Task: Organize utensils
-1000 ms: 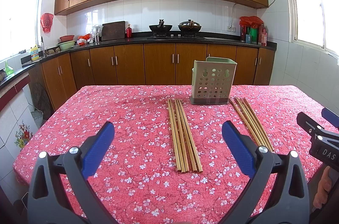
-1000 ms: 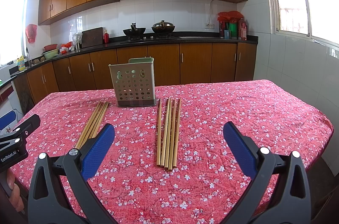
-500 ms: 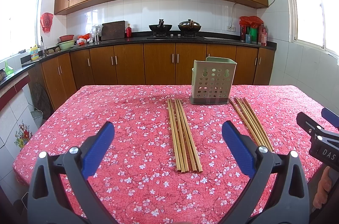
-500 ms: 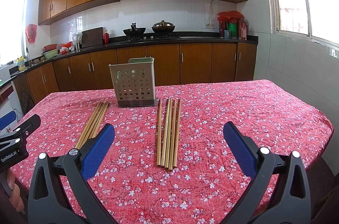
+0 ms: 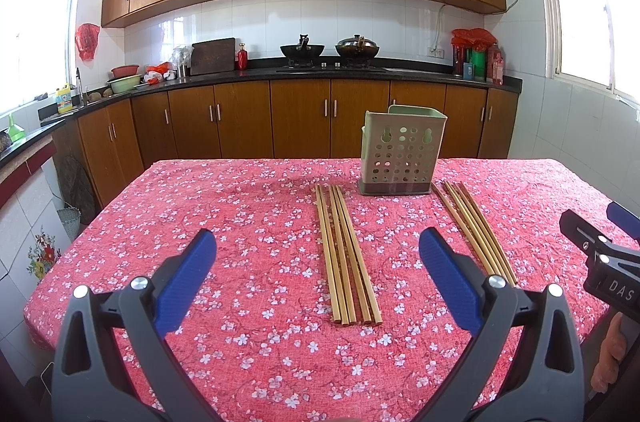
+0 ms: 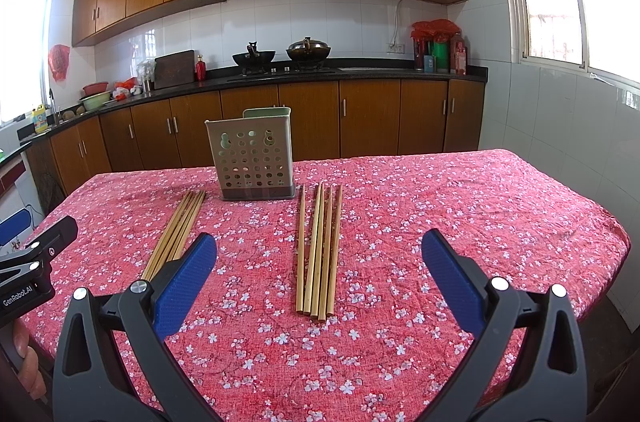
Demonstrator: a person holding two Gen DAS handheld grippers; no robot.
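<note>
I cannot see inside the perforated green holder, far on the red floral tablecloth. Chopstick bundles lie near it: left bundle, right bundle. My left gripper and right gripper gape wide, empty

Perforated pale-green plastic utensil holder upright on table, empty as far as visible. Two flat bundles of bamboo chopsticks: left bundle, right bundle, flanking holder, lengthwise toward cameras.
</note>
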